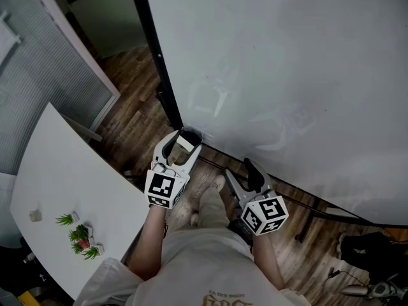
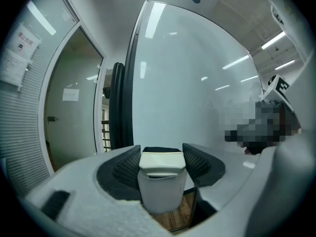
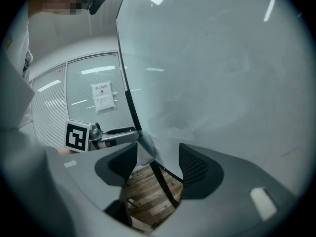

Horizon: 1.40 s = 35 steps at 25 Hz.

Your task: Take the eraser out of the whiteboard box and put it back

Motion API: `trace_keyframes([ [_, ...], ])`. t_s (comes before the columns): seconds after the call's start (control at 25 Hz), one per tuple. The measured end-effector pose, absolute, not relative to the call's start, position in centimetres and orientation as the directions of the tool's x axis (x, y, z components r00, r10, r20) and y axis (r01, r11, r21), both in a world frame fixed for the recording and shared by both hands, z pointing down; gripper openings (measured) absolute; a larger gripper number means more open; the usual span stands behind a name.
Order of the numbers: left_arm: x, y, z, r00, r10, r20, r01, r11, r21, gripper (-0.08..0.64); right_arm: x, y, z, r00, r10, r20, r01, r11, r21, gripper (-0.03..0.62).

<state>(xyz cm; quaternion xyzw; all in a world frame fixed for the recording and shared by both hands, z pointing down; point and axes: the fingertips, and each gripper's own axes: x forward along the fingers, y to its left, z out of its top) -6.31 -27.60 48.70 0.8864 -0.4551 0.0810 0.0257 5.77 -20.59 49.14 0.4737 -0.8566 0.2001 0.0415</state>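
Note:
A white eraser (image 2: 161,181) with a dark felt face stands between the pads of my left gripper (image 2: 160,154), which is shut on it. In the head view that gripper (image 1: 179,146) holds the eraser (image 1: 185,143) right at the dark-rimmed whiteboard box (image 1: 195,133), fixed at the lower left corner of the whiteboard (image 1: 287,75). Whether the eraser is inside the box I cannot tell. My right gripper (image 1: 240,169) hangs to the right, below the board's bottom edge, open; only wooden floor shows between its pads (image 3: 195,167). The right gripper view shows the left gripper's marker cube (image 3: 78,136).
A white table (image 1: 44,171) with small green plants (image 1: 80,236) stands at the left. The whiteboard's black frame post (image 1: 156,62) and stand foot (image 1: 306,225) rise from the wooden floor. A glass partition with blinds is at far left. A dark bag (image 1: 370,247) lies at lower right.

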Motion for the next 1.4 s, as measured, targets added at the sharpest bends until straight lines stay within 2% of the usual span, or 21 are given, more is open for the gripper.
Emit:
trace_keyframes([
  [0.84,-6.8,-27.3,48.7,0.572,-0.799,0.183,-0.813,-0.582,-0.002,0.264,5.6,-20.1,48.5,-0.527,-0.813,0.248,-0.841,0.458,-0.287,0.268],
  [1.4,-6.9,-26.7,46.7,0.569,-0.808,0.152,-0.817,-0.576,-0.006,0.264,5.6,-19.6,47.3,-0.529,-0.819,0.22,-0.84,0.469,-0.274,0.268],
])
